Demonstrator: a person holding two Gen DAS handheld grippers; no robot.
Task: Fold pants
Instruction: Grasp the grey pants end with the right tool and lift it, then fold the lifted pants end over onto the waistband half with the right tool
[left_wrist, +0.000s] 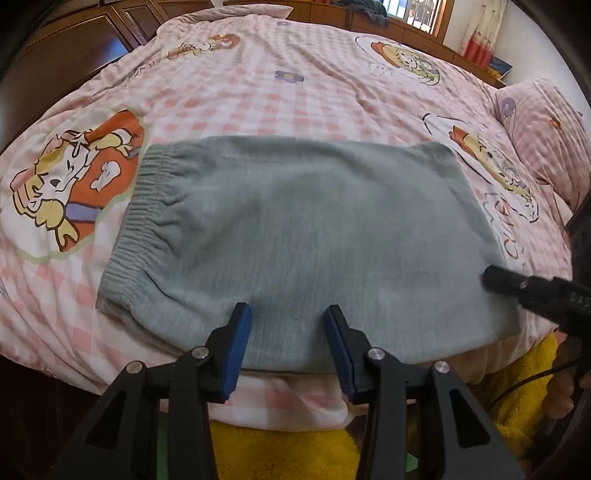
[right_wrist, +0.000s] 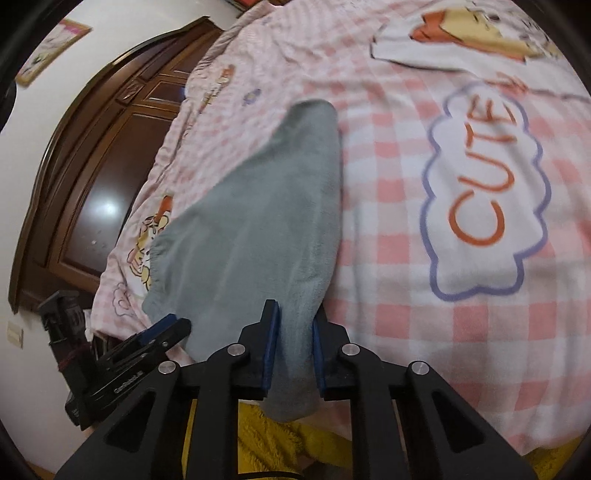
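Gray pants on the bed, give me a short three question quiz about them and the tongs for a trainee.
1. True or false: the left tongs are open above the gray pants' near edge.
2. Which tongs have cloth between their pads: A left, B right?
3. Fill in: the elastic waistband lies toward the ___ of the left wrist view.

Key: 1 true. 2 B. 3 left.
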